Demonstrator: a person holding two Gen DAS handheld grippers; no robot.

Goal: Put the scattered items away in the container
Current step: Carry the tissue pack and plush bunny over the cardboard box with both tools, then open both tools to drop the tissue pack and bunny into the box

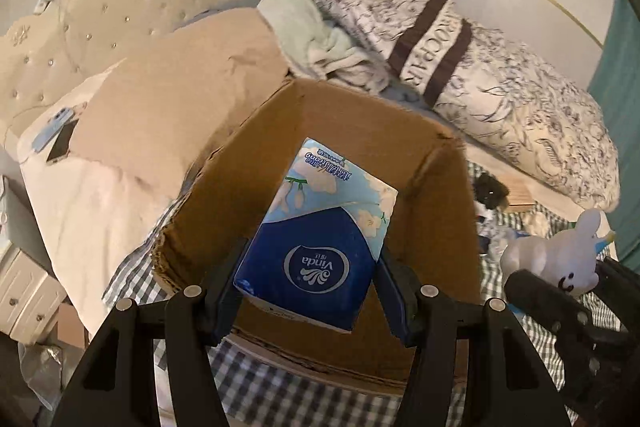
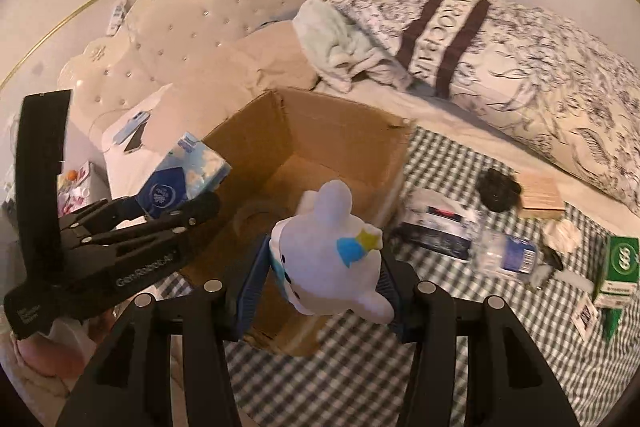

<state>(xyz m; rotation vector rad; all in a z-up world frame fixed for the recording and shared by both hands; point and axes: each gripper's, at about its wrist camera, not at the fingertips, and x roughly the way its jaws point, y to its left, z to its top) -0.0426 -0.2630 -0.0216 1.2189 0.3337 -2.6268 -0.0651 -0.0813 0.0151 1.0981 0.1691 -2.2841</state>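
An open cardboard box [image 1: 276, 143] stands on the checked bedspread; it also shows in the right wrist view [image 2: 320, 131]. My left gripper [image 1: 308, 287] is shut on a blue Vinda tissue pack [image 1: 320, 239] and holds it over the box's near left side; the pack also shows in the right wrist view [image 2: 180, 183]. My right gripper [image 2: 320, 283] is shut on a white plush toy [image 2: 328, 251] just above the box's near right corner; the toy also shows in the left wrist view [image 1: 560, 255].
Scattered on the bedspread right of the box: a plastic bottle [image 2: 508, 255], a dark packet [image 2: 436, 227], a black object [image 2: 498, 189], a wooden piece [image 2: 540, 195], a crumpled tissue [image 2: 562, 233], a green carton [image 2: 618, 271]. Pillows [image 2: 520, 67] and a headboard [image 2: 192, 23] lie behind.
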